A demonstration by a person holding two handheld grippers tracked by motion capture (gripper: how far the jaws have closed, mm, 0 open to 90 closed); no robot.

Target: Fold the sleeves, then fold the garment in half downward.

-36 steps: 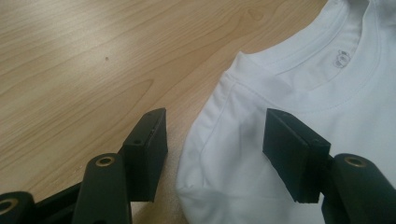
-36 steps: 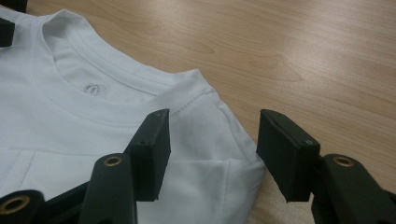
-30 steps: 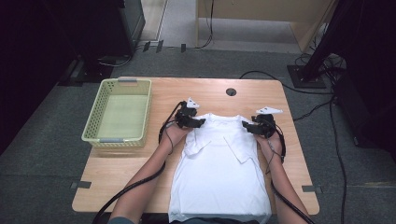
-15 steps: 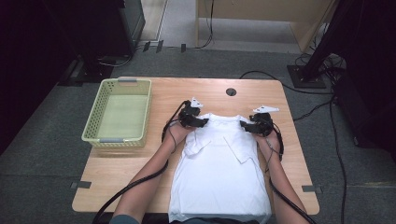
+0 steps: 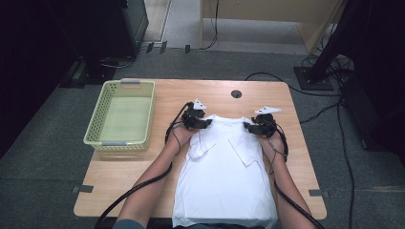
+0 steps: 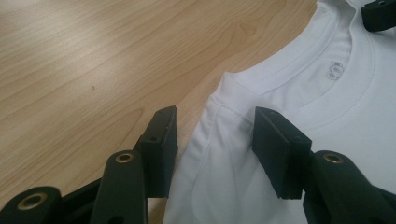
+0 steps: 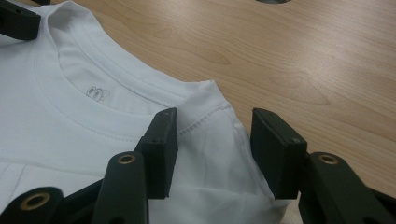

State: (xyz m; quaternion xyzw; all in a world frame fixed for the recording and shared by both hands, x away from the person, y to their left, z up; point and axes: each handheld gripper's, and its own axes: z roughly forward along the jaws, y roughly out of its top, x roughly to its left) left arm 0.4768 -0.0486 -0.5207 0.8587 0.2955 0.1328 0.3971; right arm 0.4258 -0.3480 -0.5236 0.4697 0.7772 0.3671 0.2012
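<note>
Shirt: the white shirt (image 5: 224, 176) is lying beside the green basket (image 5: 101, 142), sleeves folded in.
Left gripper (image 6: 212, 135): closing around a shoulder, not pinching yet.
Right gripper (image 7: 212, 135): closing likewise.
Left: folding the body.

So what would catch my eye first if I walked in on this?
Probably the white T-shirt spread flat on the wooden table, sleeves folded in. At its shoulders sit the left gripper and right gripper, whose jaws have just been closing around the shoulder fabric. A pale green basket stands empty to the left.
</note>
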